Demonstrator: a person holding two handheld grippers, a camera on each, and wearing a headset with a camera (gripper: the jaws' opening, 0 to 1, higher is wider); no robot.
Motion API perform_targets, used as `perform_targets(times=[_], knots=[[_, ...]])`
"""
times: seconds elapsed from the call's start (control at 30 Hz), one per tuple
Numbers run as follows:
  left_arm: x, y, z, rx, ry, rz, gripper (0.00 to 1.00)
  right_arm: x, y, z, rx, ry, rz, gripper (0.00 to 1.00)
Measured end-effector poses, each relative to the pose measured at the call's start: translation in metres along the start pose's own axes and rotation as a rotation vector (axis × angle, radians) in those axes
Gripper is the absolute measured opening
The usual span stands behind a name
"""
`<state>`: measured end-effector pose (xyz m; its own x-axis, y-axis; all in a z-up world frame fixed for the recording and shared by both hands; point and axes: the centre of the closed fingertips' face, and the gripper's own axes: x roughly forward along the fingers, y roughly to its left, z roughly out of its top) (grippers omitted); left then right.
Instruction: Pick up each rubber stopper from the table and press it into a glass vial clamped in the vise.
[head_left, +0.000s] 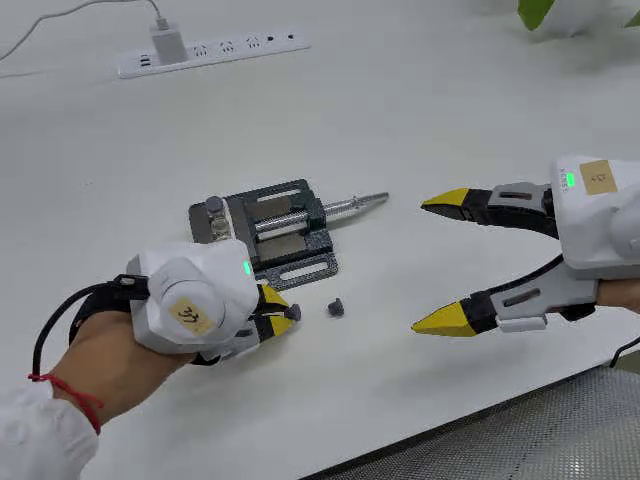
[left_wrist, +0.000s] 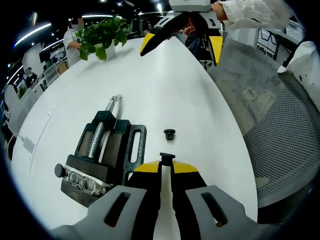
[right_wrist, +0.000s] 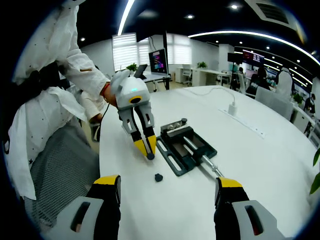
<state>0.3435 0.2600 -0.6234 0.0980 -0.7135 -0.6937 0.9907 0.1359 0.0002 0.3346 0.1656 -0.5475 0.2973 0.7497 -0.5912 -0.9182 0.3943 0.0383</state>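
A black vise (head_left: 272, 233) stands mid-table, with clear glass vials (left_wrist: 82, 182) clamped at one end; one vial carries a dark cap (head_left: 214, 204). My left gripper (head_left: 288, 318) is just in front of the vise, low over the table, shut on a small black rubber stopper (left_wrist: 166, 158) at its tips. A second stopper (head_left: 336, 308) lies loose on the table just right of those tips, also visible as the stopper (right_wrist: 158, 177). My right gripper (head_left: 428, 264) hovers open to the right with nothing between its fingers, pointing toward the vise (right_wrist: 187, 145).
A white power strip (head_left: 210, 48) with a charger lies at the far edge. A potted plant (left_wrist: 102, 35) stands at the table's end. The table's near edge (head_left: 480, 410) borders a mesh chair (head_left: 570, 430). The vise's screw handle (head_left: 355, 205) sticks out to the right.
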Motion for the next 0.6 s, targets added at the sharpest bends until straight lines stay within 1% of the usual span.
perform_targets(times=[0.07, 0.13, 0.2, 0.23, 0.27, 0.3, 0.33, 0.37, 0.4, 0.47, 0.53, 0.6], knots=[[-0.007, 0.0, 0.01, -0.041, -0.038, 0.005, 0.03, 0.0, 0.001, 0.01, -0.014, -0.017, 0.0, 0.74], [-0.015, 0.002, 0.016, -0.036, -0.055, 0.024, 0.03, 0.0, 0.003, 0.02, -0.02, -0.029, 0.005, 0.74], [-0.021, 0.003, 0.024, -0.05, -0.081, 0.034, 0.03, 0.0, 0.004, 0.028, -0.019, -0.029, 0.011, 0.72], [-0.027, 0.003, 0.029, -0.062, -0.099, 0.041, 0.03, 0.0, 0.005, 0.034, -0.031, -0.033, 0.015, 0.7], [-0.03, 0.003, 0.032, -0.061, -0.105, 0.045, 0.03, 0.0, 0.006, 0.039, -0.044, -0.039, 0.02, 0.69], [-0.036, 0.003, 0.038, -0.065, -0.122, 0.049, 0.03, 0.0, 0.008, 0.046, -0.049, -0.046, 0.025, 0.68], [-0.039, 0.002, 0.042, -0.079, -0.133, 0.049, 0.03, 0.001, 0.008, 0.051, -0.045, -0.045, 0.028, 0.67], [-0.043, 0.003, 0.045, -0.089, -0.141, 0.053, 0.03, 0.001, 0.009, 0.053, -0.03, -0.033, 0.034, 0.65], [-0.048, 0.003, 0.05, -0.086, -0.156, 0.062, 0.03, 0.002, 0.01, 0.055, -0.014, -0.007, 0.044, 0.62], [-0.057, 0.003, 0.059, -0.094, -0.182, 0.072, 0.03, 0.004, 0.013, 0.066, -0.056, -0.028, 0.052, 0.58], [-0.064, 0.003, 0.066, -0.091, -0.199, 0.081, 0.03, 0.005, 0.018, 0.075, -0.045, -0.035, 0.073, 0.57], [-0.072, 0.002, 0.075, -0.079, -0.218, 0.092, 0.03, 0.006, 0.023, 0.085, -0.07, -0.048, 0.092, 0.54]])
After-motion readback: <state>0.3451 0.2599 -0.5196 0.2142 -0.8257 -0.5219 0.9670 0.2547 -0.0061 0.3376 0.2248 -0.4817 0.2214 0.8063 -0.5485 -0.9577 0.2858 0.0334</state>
